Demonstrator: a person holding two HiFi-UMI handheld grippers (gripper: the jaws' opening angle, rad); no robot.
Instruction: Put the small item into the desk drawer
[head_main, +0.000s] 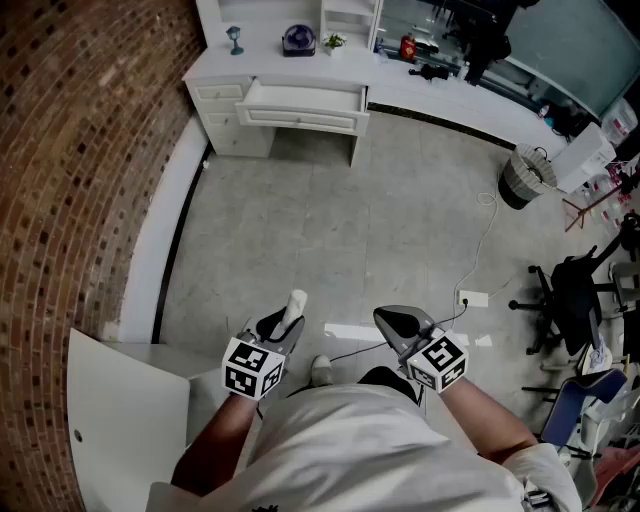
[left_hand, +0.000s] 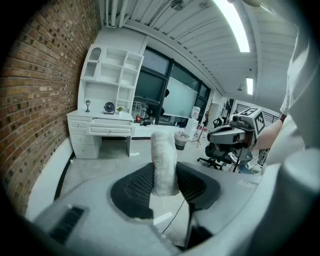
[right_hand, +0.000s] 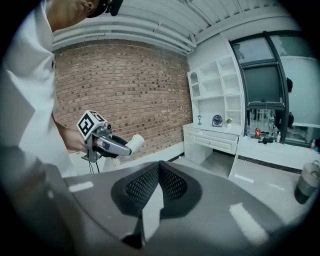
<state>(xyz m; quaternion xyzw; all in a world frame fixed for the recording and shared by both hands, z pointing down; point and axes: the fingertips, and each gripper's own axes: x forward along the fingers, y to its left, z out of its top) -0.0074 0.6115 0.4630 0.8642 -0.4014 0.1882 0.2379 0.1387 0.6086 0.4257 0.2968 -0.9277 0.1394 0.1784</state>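
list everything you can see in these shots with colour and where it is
roll: 1, white, upright between the left gripper's jaws
desk: 1, white, far corner by the brick wall
drawer: 1, white, pulled open at the desk's front
fan: 1, dark, on the desk top
plant: 1, green, on the desk top beside the fan
bin: 1, grey, on the floor at right
office chair: at least 1, black, far right
power strip: 1, white, on the floor
brick wall: 1, reddish brown, left side
left gripper: 1, grey, shut on the roll
right gripper: 1, grey, jaws together, empty
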